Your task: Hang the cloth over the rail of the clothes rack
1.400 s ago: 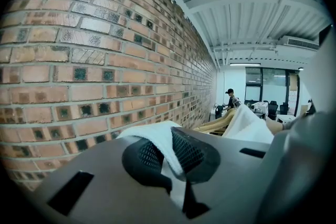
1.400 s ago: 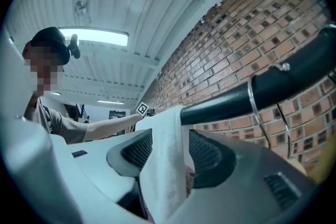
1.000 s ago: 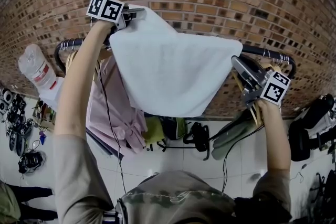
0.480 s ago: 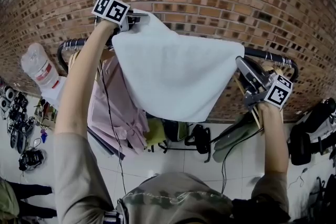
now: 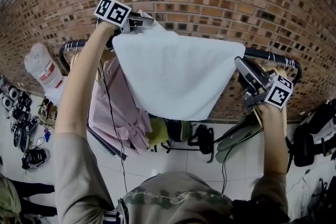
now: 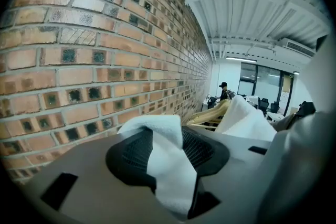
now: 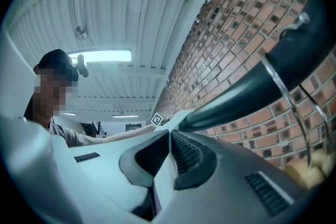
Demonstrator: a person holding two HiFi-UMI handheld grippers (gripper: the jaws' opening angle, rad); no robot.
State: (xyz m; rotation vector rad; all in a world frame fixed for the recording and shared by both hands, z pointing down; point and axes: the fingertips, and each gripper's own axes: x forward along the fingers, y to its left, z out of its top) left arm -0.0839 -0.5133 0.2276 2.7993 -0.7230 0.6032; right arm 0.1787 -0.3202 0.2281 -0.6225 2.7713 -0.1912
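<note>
Overhead, cloth (image 5: 176, 76) across rack rail (image 5: 262, 53)

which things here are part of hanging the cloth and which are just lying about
Job: white cloth; rail; right gripper, shut on it; left gripper, jaws just opening, cloth between them.
Lying about: pink garment; wooden hangers; black bag.
</note>
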